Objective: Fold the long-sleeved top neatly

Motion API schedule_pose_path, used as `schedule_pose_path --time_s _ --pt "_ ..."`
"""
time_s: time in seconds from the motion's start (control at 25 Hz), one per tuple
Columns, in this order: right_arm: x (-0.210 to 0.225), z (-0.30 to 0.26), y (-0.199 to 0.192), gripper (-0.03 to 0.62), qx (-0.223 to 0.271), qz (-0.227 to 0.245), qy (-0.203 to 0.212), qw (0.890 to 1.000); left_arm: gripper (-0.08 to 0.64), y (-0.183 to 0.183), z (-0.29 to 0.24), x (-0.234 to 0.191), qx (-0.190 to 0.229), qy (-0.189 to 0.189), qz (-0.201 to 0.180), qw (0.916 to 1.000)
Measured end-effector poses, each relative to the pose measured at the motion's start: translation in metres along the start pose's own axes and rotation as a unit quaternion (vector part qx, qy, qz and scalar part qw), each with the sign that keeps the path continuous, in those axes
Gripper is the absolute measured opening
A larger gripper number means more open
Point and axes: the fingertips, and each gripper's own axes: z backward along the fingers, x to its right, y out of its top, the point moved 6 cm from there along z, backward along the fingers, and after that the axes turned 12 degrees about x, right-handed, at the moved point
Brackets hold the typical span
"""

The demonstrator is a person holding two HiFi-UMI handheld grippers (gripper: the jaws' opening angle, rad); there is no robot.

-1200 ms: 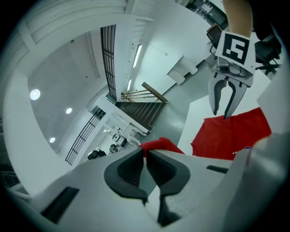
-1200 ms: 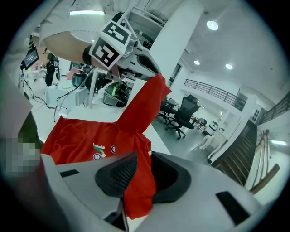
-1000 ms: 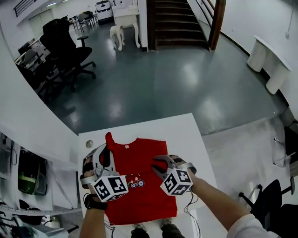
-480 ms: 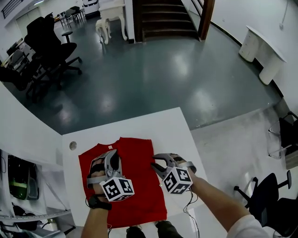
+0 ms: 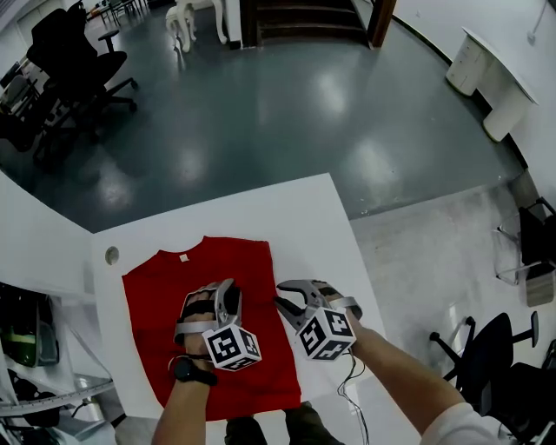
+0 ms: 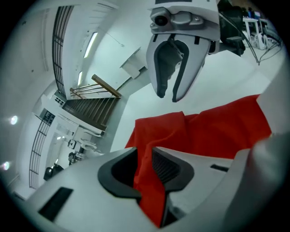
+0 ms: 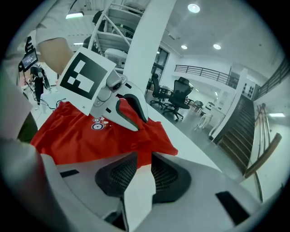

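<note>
Head view shows the red long-sleeved top (image 5: 156, 304) lying on the left part of the white tabletop (image 5: 295, 217), its neck and small white label (image 5: 183, 257) turned toward the far edge and its outline close to a rectangle. The left gripper (image 5: 229, 288) sits over the right half of the garment. In the left gripper view a fold of the red cloth (image 6: 217, 127) rises from the tabletop and runs between this gripper's jaws (image 6: 145, 156). They have just been opening, and a dark gap now shows beside the cloth, so the fabric is between them but not clamped. The right gripper (image 5: 280, 293) is just beside the top's right edge, over bare tabletop. In the right gripper view its jaws (image 7: 142, 163) stand partly apart with nothing in them, only white surface and the red hem (image 7: 158, 140) showing beyond. That view also catches the left gripper (image 7: 136, 122) resting on the cloth near a small printed design (image 7: 97, 124). A round hole (image 5: 111, 255) marks the tabletop beside the left shoulder. Past the tabletop lies a glossy grey floor (image 5: 261, 113), with black office chairs (image 5: 69, 78) at far left, a staircase (image 5: 304, 13) at the top and a white curved desk (image 5: 491, 78) at the right.
</note>
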Motion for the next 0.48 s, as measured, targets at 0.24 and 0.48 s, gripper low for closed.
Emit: schedule_pose_path --time_s 0.24,0.48 --pt "0.005 -0.006 -0.001 0.112 -0.001 -0.003 0.003 1.0 0.166 -0.003 -0.002 0.001 0.008 -0.022 0.053 0.9983" --pt "0.007 -0.019 0.014 0.111 0.002 0.002 0.01 1.0 0.166 -0.026 0.014 -0.018 0.0 -0.009 0.089 0.996"
